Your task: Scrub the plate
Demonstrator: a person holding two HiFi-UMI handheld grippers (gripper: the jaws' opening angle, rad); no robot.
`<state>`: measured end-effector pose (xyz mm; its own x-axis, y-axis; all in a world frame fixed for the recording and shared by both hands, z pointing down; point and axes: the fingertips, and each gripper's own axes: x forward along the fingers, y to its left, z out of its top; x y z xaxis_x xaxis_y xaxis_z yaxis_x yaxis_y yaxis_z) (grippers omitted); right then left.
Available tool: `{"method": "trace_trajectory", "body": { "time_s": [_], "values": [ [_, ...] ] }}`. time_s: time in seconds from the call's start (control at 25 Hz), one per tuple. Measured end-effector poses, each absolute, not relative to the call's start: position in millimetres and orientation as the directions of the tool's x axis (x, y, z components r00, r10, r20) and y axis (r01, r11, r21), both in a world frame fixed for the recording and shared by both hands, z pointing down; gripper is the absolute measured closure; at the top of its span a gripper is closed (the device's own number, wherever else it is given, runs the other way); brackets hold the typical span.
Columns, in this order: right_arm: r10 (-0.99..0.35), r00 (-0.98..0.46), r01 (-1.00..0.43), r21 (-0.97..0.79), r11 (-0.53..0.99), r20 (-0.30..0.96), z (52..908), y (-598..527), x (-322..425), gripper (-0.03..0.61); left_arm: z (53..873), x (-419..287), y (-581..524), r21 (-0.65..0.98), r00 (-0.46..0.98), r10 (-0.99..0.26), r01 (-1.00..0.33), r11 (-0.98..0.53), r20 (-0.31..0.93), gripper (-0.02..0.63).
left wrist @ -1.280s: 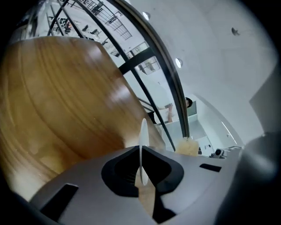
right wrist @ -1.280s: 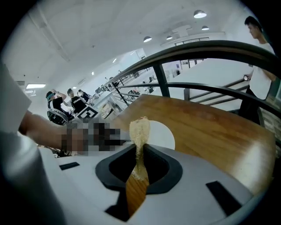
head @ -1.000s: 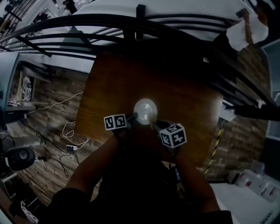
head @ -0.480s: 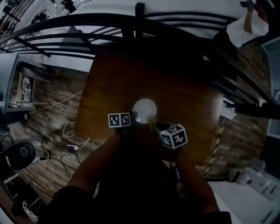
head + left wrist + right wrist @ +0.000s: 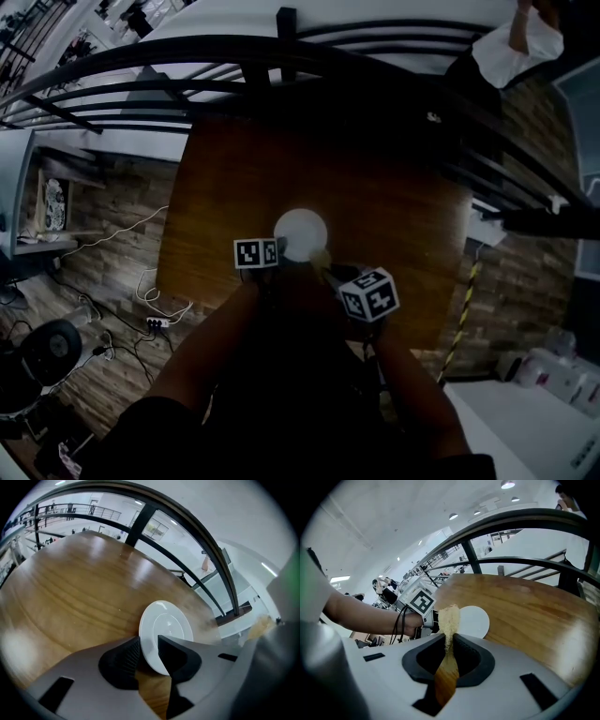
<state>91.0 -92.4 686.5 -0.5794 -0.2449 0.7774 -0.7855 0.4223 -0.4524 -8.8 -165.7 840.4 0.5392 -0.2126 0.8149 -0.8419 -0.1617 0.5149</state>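
Plate (image 5: 301, 234) lies flat on the wooden worktop (image 5: 394, 206), toward the person's side. Looks like glazed ceramic: stiff, slick, chippable, probably light. Only the rim offers a hold. Left hand-held gripper (image 5: 149, 641) straddles the near rim; its jaws have just been opening, pads apparently off it. Right hand-held gripper (image 5: 450, 637) is clamped on a yellow scrub pad (image 5: 450, 616), just beside. Both forearms reach forward, grippers pitched down.

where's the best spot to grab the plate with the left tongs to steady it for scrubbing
The thin near rim of the plate, coming from the person's side. It looks shallow and flat on the table, so only its edge offers a pinch. The left tongs have just been opening, that rim between the jaws, unclamped.
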Motion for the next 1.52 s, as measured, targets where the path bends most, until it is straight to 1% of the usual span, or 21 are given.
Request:
{"method": "trace_trajectory", "body": {
  "time_s": [0.12,0.2,0.32,0.56,0.68,0.72,0.76,0.88,1.08,1.24,1.4,1.52],
  "values": [
    [-0.259,-0.577,-0.790,-0.449,0.417,0.775,682,-87,97,0.526,838,-8,-163,0.470,0.508,-0.215,-0.859,-0.204,0.834,0.487],
    [-0.268,-0.577,-0.792,-0.447,0.416,0.771,679,-85,102,0.525,834,-5,-165,0.423,0.479,-0.230,-0.870,-0.252,0.847,0.441],
    [-0.280,-0.580,-0.791,-0.445,0.420,0.765,675,-82,111,0.526,827,0,-172,0.360,0.438,-0.266,-0.884,-0.297,0.858,0.408],
    [-0.324,-0.573,-0.796,-0.416,0.439,0.753,662,-79,125,0.526,804,-2,-171,0.334,0.414,-0.332,-0.903,-0.272,0.848,0.410],
    [-0.362,-0.567,-0.801,-0.393,0.451,0.740,650,-81,127,0.526,777,-6,-165,0.330,0.422,-0.384,-0.900,-0.285,0.821,0.464],
    [-0.376,-0.566,-0.802,-0.385,0.458,0.734,644,-82,127,0.526,765,-6,-162,0.328,0.427,-0.406,-0.898,-0.293,0.808,0.488],
    [-0.390,-0.566,-0.802,-0.376,0.465,0.726,638,-82,128,0.526,751,-6,-159,0.327,0.434,-0.430,-0.896,-0.301,0.792,0.530],
    [-0.428,-0.575,-0.798,-0.363,0.482,0.697,620,-75,133,0.525,706,-2,-141,0.327,0.460,-0.493,-0.884,-0.335,0.738,0.601],
    [-0.492,-0.616,-0.775,-0.362,0.518,0.615,588,-75,122,0.526,618,-9,-121,0.273,0.498,-0.616,-0.862,-0.427,0.610,0.603],
    [-0.551,-0.625,-0.772,-0.339,0.537,0.552,553,-65,107,0.525,547,-22,-91,0.277,0.530,-0.685,-0.847,-0.453,0.500,0.603],
    [-0.607,-0.626,-0.777,-0.317,0.544,0.490,515,-44,94,0.526,492,-31,-59,0.299,0.566,-0.725,-0.824,-0.481,0.393,0.603],
    [-0.655,-0.606,-0.794,-0.287,0.537,0.452,489,-24,80,0.525,458,-42,-34,0.288,0.609,-0.725,-0.792,-0.539,0.321,0.603]
  ]
}}
